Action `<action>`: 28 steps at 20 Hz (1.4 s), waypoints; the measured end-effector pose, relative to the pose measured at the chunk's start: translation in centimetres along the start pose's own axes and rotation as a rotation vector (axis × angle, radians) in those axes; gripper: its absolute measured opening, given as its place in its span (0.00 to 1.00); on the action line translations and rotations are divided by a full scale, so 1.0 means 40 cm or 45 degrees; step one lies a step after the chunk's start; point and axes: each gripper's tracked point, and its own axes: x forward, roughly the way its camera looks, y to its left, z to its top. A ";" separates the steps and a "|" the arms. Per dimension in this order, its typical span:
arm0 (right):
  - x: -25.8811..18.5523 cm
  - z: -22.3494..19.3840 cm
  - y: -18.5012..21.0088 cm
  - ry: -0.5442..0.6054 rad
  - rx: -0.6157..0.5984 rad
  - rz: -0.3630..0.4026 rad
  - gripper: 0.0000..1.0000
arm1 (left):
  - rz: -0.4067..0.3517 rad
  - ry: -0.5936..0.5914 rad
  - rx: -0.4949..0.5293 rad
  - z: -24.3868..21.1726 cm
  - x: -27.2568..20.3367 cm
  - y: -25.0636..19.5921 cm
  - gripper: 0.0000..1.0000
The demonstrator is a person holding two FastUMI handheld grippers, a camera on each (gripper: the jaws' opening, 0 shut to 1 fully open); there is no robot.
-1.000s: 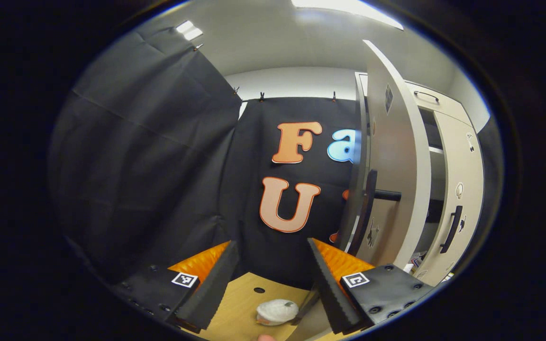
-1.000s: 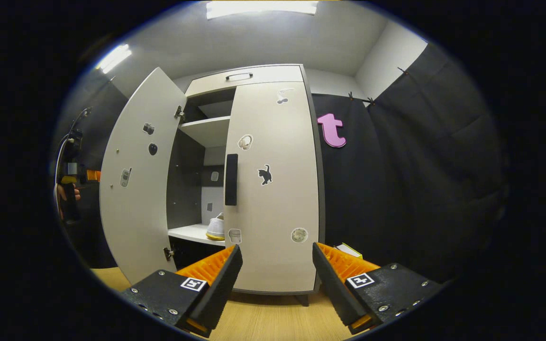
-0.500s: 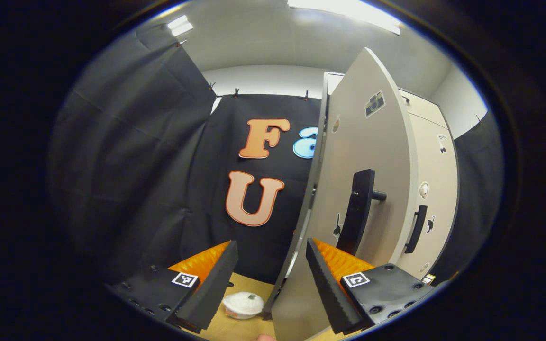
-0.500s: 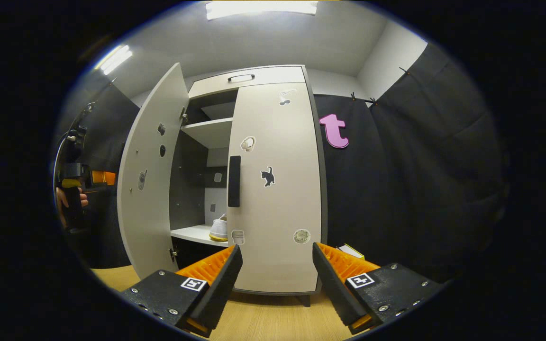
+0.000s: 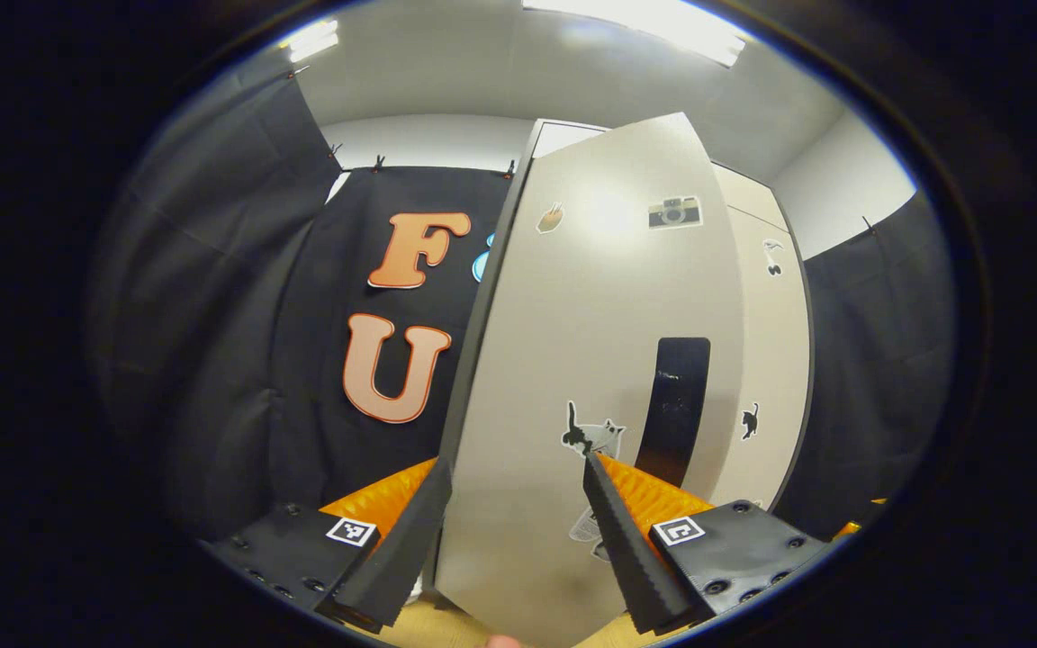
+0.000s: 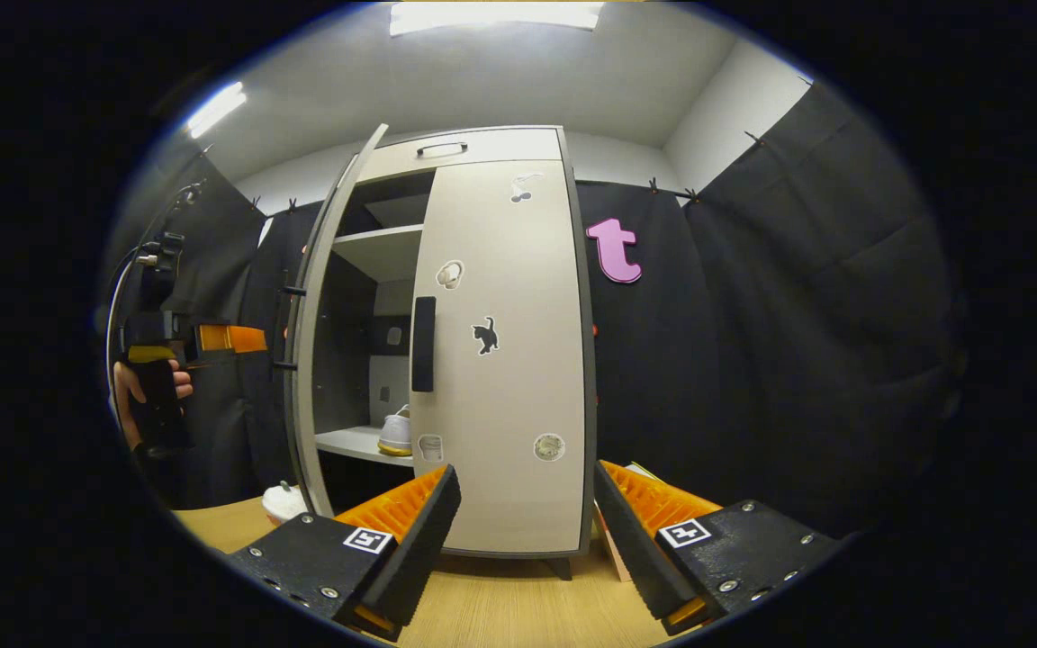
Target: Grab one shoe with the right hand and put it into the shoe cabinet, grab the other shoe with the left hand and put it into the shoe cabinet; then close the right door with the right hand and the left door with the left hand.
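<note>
Wood-look floor (image 6: 500, 612) runs under the pale shoe cabinet (image 6: 482, 148), which stands against the black cloth walls of the booth. In the right gripper view the right door (image 6: 500, 360) sits flat and closed, with a dark handle (image 6: 423, 344) and a little cat sticker on it, while the left door (image 6: 320, 306) stands ajar, seen nearly edge-on. Through the gap, one white shoe (image 6: 395, 434) sits on the lower shelf (image 6: 347, 443). The right gripper (image 6: 523, 522) hangs back from the cabinet, fingers spread wide with nothing between them. Off to the side, a hand (image 6: 136, 396) holds the left gripper (image 6: 230, 338) near the ajar door. In the left gripper view, the left gripper (image 5: 514, 517) is spread too, with the left door's face (image 5: 572, 360) right ahead between its fingers; can't tell if they touch it.
</note>
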 end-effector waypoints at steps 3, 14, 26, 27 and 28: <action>-0.002 0.000 -0.009 0.007 -0.003 -0.016 0.92 | -0.082 -0.004 0.001 -0.005 0.031 -0.065 0.96; 0.003 -0.002 -0.043 0.013 -0.016 -0.049 0.92 | -0.174 0.066 0.083 -0.086 0.112 -0.171 0.92; 0.016 0.001 -0.068 0.005 -0.020 -0.077 0.92 | -0.146 0.104 0.096 -0.127 0.243 -0.218 0.92; 0.018 0.002 -0.070 0.003 -0.020 -0.079 0.92 | -0.145 0.101 0.099 -0.127 0.250 -0.217 0.96; 0.017 0.003 -0.070 0.001 -0.017 -0.079 0.92 | -0.145 0.099 0.099 -0.129 0.254 -0.218 0.96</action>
